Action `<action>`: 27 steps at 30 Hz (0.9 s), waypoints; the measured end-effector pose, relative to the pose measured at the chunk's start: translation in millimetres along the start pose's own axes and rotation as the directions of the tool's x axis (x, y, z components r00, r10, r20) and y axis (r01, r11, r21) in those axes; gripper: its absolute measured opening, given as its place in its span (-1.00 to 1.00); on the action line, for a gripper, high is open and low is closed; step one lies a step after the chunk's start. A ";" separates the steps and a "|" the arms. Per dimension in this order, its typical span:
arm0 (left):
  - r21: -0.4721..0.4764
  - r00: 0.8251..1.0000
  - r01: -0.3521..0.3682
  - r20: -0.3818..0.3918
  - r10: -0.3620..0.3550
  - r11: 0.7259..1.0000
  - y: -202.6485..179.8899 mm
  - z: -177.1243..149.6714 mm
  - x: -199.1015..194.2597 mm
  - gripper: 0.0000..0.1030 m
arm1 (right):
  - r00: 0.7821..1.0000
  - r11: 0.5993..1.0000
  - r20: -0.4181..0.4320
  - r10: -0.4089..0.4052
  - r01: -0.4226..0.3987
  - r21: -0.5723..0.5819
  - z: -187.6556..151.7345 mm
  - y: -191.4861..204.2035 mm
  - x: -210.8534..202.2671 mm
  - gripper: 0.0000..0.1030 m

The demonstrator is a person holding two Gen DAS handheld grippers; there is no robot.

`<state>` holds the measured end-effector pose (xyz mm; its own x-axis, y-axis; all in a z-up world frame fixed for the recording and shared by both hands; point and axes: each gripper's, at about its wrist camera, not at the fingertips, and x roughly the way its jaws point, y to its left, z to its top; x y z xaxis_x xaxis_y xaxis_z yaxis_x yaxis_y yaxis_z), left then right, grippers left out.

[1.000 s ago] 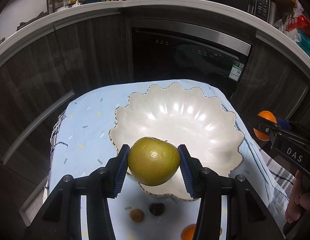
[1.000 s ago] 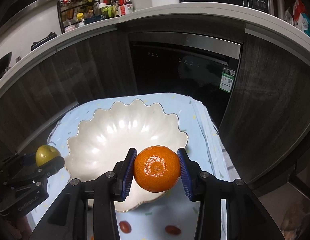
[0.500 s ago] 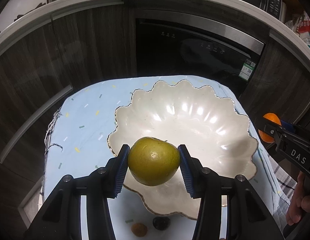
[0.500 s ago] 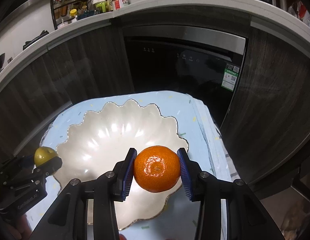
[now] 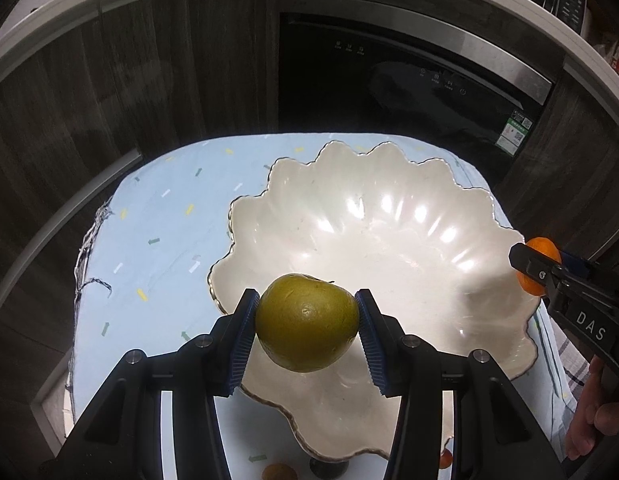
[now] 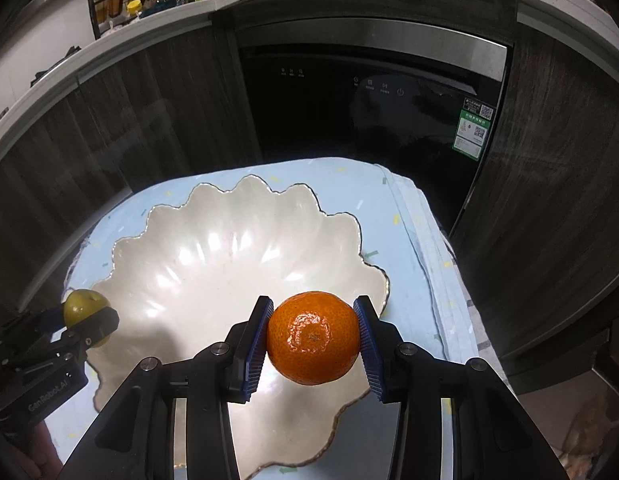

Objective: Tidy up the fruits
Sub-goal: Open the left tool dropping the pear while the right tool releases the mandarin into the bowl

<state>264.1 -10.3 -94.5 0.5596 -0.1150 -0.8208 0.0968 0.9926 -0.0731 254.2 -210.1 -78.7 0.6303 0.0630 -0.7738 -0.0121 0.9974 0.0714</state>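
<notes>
While both jaws grip fruit, the green pear [image 5: 306, 322] and tangerine [image 6: 312, 337] hide the bowl's [image 5: 389, 240] near rim.

Small fruits [image 5: 278, 472] cut by bottom edge

Right gripper [image 5: 549, 276], seen from the left wrist camera: white letters "DAS". Left gripper [image 6: 85, 326], seen from the right wrist camera: "GenRobot.AI". Green label [image 6: 473, 132] on the dishwasher front: print too small to read.

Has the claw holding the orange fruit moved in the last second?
Yes. The right claw with its tangerine has come forward over the scalloped white bowl: the bowl's near rim, once under the fruit, now lies behind it.
</notes>
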 end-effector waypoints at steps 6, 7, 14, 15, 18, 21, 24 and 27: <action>-0.012 1.000 0.010 -0.028 -0.011 1.000 0.7 -0.7 9.6 -0.06 | 1.000 1.000 -0.022 -0.018 0.018 -0.007 0.3 2.2 11.2 -0.17; -0.002 1.000 0.000 -0.027 -0.001 1.000 -0.7 -1.1 10.6 -0.06 | 1.000 1.000 -0.025 -0.019 0.019 -0.007 0.2 2.3 12.8 -0.17; 0.013 0.999 -0.022 -0.032 0.022 1.000 -2.4 0.7 14.7 0.13 | 0.999 1.000 -0.045 -0.022 0.022 0.007 -1.3 0.7 20.0 -0.15; 0.015 1.000 -0.028 -0.012 0.028 0.999 -2.7 1.4 11.2 0.30 | 0.999 1.000 -0.048 -0.025 0.025 0.008 -1.1 0.5 20.0 -0.15; 0.034 0.999 -0.043 0.017 0.043 0.998 -5.6 4.4 4.6 0.39 | 0.998 0.999 -0.056 -0.033 0.034 0.016 -0.2 -1.2 20.7 -0.02; 0.035 0.999 -0.051 0.022 0.050 0.998 -4.8 5.6 2.0 0.46 | 0.998 0.999 -0.030 -0.048 0.049 0.024 1.5 -3.2 14.6 0.40; 0.027 0.998 -0.056 0.021 0.055 0.998 -3.4 5.6 -0.2 0.53 | 0.997 0.997 -0.004 -0.076 0.076 0.031 4.7 -3.9 7.4 0.50; 0.019 0.998 -0.057 0.026 0.056 0.998 -3.2 4.8 -4.3 0.63 | 0.997 0.997 0.005 -0.075 0.074 0.032 7.2 -3.6 2.8 0.50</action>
<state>265.3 -13.2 -87.9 0.5853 -0.0601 -0.8086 0.0807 0.9966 -0.0157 261.6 -213.8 -76.6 0.6330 -0.0117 -0.7741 0.0598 0.9976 0.0338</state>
